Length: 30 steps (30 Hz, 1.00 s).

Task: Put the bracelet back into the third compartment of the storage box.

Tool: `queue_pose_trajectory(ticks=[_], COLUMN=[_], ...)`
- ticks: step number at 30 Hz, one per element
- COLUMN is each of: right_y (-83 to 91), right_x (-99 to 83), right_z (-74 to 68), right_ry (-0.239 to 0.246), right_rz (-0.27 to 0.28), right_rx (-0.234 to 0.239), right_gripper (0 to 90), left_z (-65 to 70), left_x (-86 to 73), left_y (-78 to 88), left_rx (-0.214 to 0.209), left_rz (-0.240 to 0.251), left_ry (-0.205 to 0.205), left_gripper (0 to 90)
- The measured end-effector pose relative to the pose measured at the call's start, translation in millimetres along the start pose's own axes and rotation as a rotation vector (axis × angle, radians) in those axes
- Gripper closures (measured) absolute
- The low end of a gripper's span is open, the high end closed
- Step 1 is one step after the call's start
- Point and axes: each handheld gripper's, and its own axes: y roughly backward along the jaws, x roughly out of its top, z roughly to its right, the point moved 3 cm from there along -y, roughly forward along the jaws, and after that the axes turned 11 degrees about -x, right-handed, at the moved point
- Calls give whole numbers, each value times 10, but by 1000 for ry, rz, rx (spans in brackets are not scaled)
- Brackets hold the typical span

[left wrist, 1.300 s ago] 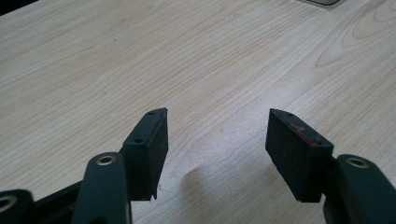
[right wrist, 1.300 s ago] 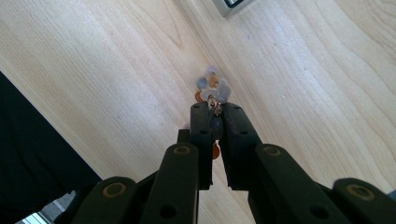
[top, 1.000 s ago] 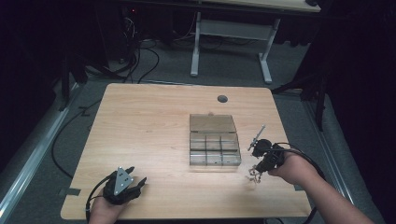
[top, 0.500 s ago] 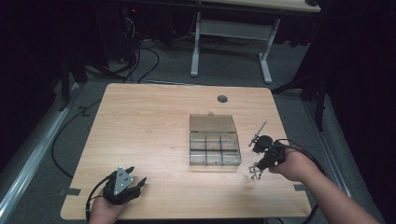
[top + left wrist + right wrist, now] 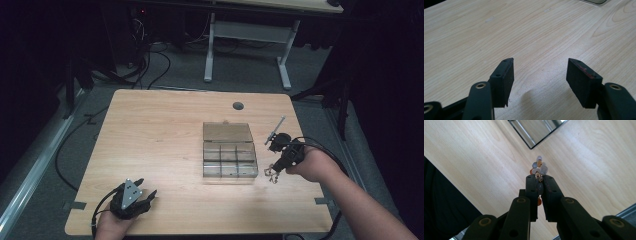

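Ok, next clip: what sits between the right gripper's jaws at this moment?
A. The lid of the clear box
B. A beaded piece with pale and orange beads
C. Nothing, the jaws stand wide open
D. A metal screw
B. In the right gripper view the right gripper is closed on a beaded piece, pale and orange beads sticking out past the tips, with the clear compartment box lying apart on the table.

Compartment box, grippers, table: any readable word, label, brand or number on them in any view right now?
None. The clear compartment box, the wooden table, the left gripper and the right gripper, shut on a beaded trinket, carry no legible text, label or number.
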Motion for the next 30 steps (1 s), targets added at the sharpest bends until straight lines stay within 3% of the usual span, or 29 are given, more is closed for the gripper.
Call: queue_pose_trajectory(ticks=[19, 24, 30], right_y=[394, 364, 209], right_x=[538, 659, 807], right_z=[174, 183, 194], right_ry=[9, 16, 18], right_rz=[52, 51, 30], right_rx=[-33, -31, -13], right_gripper=[838, 837, 837], left_z=[0, 0, -3], left_x=[0, -1, -1], left_y=[3, 5, 7], left_rx=[-4, -7, -8], left_rz=[5, 8, 9], left_ry=[0, 2, 2], left_gripper=[398, 397, 398])
